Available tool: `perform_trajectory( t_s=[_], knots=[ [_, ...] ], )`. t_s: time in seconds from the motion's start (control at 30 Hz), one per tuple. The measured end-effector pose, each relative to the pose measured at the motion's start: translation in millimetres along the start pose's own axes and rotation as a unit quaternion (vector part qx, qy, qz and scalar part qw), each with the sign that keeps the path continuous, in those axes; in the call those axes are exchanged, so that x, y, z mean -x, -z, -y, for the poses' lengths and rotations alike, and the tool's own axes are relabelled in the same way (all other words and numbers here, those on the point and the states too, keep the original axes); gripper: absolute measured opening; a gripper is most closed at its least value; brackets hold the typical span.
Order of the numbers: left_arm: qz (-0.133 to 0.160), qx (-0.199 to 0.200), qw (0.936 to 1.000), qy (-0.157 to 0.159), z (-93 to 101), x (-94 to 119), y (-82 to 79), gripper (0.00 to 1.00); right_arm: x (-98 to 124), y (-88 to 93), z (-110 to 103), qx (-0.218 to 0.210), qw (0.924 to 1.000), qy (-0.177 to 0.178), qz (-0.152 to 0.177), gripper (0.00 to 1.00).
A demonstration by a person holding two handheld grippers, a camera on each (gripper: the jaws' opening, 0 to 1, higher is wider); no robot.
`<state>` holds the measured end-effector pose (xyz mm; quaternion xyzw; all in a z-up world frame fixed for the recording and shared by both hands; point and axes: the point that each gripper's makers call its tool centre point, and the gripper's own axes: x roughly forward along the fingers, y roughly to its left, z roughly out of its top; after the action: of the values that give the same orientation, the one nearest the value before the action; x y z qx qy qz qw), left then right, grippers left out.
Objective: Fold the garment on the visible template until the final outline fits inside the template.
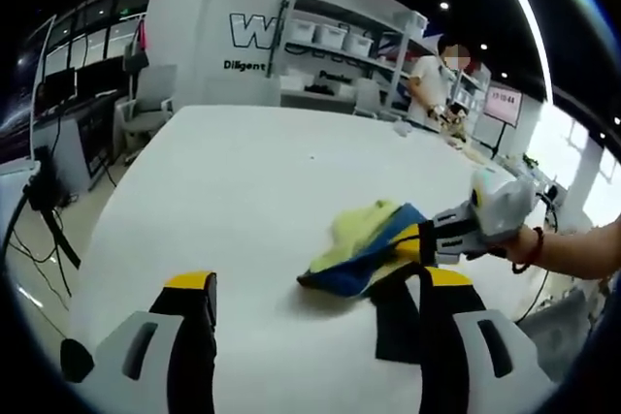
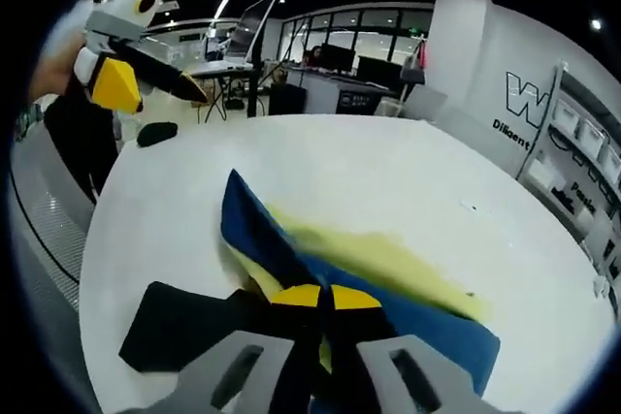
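A crumpled yellow and blue garment (image 1: 364,251) lies on the white table (image 1: 243,191), right of centre in the left gripper view. My right gripper (image 1: 423,239) comes in from the right there, shut on the garment's edge. In the right gripper view its jaws (image 2: 325,300) are pinched together on the blue and yellow cloth (image 2: 369,269), with a black flap (image 2: 179,327) lying to the left. My left gripper (image 1: 318,283) stands wide open above the table, just short of the garment, holding nothing. It also hangs in the air at upper left (image 2: 150,84).
A person (image 1: 427,84) stands at the far end by shelves of white boxes (image 1: 340,36). An office chair (image 1: 146,104) and cables (image 1: 49,230) are off the table's left edge. A small black object (image 2: 155,133) rests near the table's rim. Desks with monitors (image 2: 340,65) stand behind.
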<state>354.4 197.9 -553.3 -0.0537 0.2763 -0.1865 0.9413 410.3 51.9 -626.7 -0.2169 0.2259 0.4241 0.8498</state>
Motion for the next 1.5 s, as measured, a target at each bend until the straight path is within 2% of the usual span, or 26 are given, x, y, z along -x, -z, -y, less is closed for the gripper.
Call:
perform_trajectory(
  t_s=[0.17, 0.37, 0.47, 0.57, 0.83, 1.03, 1.23, 1.37, 1.5],
  knots=[
    [0.0, 0.001, 1.0, 0.004, 0.9, -4.0, -0.6, 0.82, 18.1, -9.3, 18.7, -0.03, 0.9993, 0.017, 0.012, 0.0],
    [-0.002, -0.001, 1.0, 0.007, 2.5, -8.0, -0.4, 0.82, 36.1, -13.2, 43.9, -0.043, 0.9979, 0.045, 0.019, 0.0],
    [-0.004, -0.003, 0.9999, 0.013, 4.9, -12.5, -0.7, 0.81, 54.3, -5.9, 65.2, -0.049, 0.9962, 0.071, 0.011, 0.0],
    [-0.006, -0.004, 0.9998, 0.019, 8.0, -17.5, -1.3, 0.81, 66.0, -0.9, 75.7, -0.049, 0.9952, 0.084, 0.009, 0.0],
    [-0.01, 0.0, 0.9995, 0.03, 15.6, -31.9, -1.5, 0.79, 94.9, 29.6, 110.2, -0.045, 0.9895, 0.133, -0.034, 0.0],
    [-0.014, 0.002, 0.9989, 0.046, 32.0, -44.9, 3.3, 0.76, 104.4, 45.7, 129.0, -0.085, 0.9834, 0.154, -0.043, 0.0],
    [-0.018, 0.008, 0.9973, 0.07, 62.7, -67.4, 11.2, 0.72, 109.2, 52.6, 145.4, -0.106, 0.9791, 0.166, -0.05, 0.0],
    [-0.014, 0.01, 0.9957, 0.091, 87.9, -87.6, 13.3, 0.69, 108.3, 52.6, 146.7, -0.112, 0.979, 0.164, -0.048, 0.0],
    [-0.02, 0.006, 0.9953, 0.094, 98.6, -103.1, 20.5, 0.64, 105.2, 54.6, 145.6, -0.114, 0.9792, 0.16, -0.049, 0.0]
  ],
)
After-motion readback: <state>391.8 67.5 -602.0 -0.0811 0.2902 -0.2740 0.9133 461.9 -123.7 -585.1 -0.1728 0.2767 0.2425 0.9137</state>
